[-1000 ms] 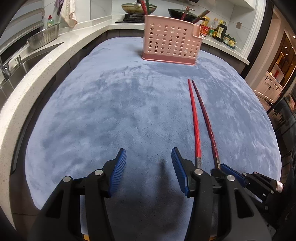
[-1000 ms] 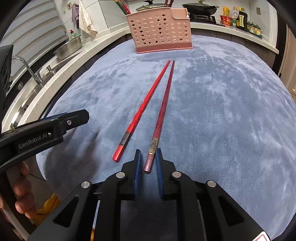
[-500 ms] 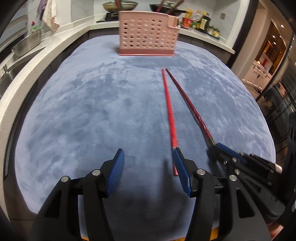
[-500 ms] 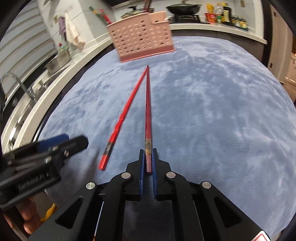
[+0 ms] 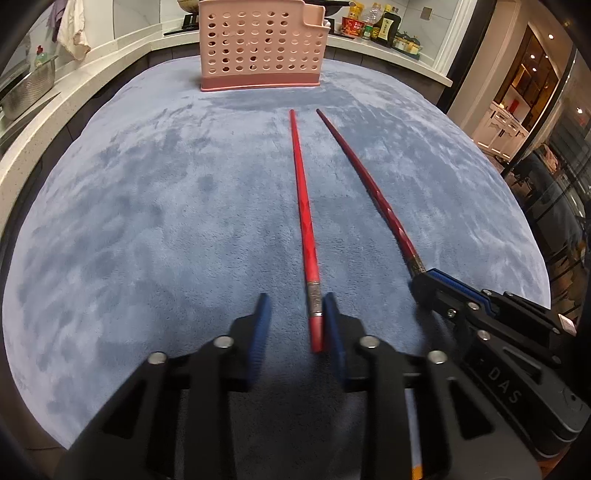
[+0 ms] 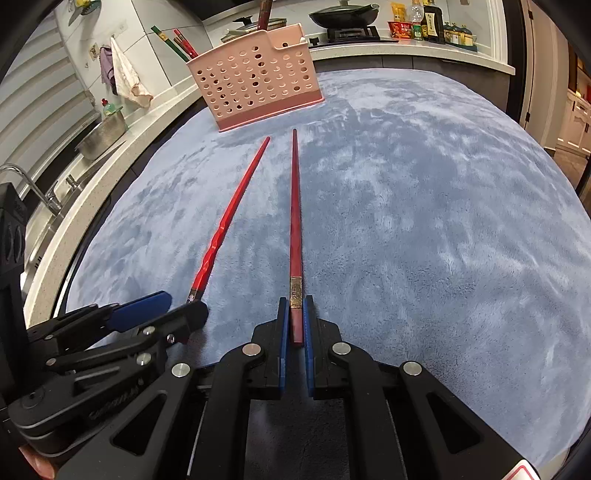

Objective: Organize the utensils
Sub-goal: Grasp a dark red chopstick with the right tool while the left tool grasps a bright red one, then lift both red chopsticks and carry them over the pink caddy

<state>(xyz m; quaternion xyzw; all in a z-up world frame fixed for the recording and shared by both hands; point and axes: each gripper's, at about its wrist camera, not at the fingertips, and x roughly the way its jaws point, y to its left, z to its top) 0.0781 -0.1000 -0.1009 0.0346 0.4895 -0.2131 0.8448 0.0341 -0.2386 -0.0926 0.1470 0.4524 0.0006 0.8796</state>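
Two red chopsticks lie on a blue-grey plush mat (image 5: 147, 221), tips toward a pink perforated utensil basket (image 5: 260, 44) at the far end. The bright red chopstick (image 5: 304, 206) has its butt end between the blue pads of my left gripper (image 5: 293, 325), which is open, with a gap on the left side. My right gripper (image 6: 294, 325) is shut on the butt end of the dark red chopstick (image 6: 295, 221). In the left wrist view the right gripper (image 5: 428, 280) holds the dark red chopstick (image 5: 369, 184). The basket (image 6: 255, 88) also shows in the right wrist view.
A white counter with a sink, faucet (image 6: 33, 188) and metal bowl (image 6: 103, 133) runs along the left. A stove with pans (image 6: 343, 14) and sauce bottles (image 6: 428, 22) stands behind the basket. More chopsticks (image 6: 177, 46) stick up behind it.
My left gripper has moved right and forward so the bright red chopstick's end lies between its narrowed jaws. My right gripper has closed on the dark red chopstick and stays closed on it.
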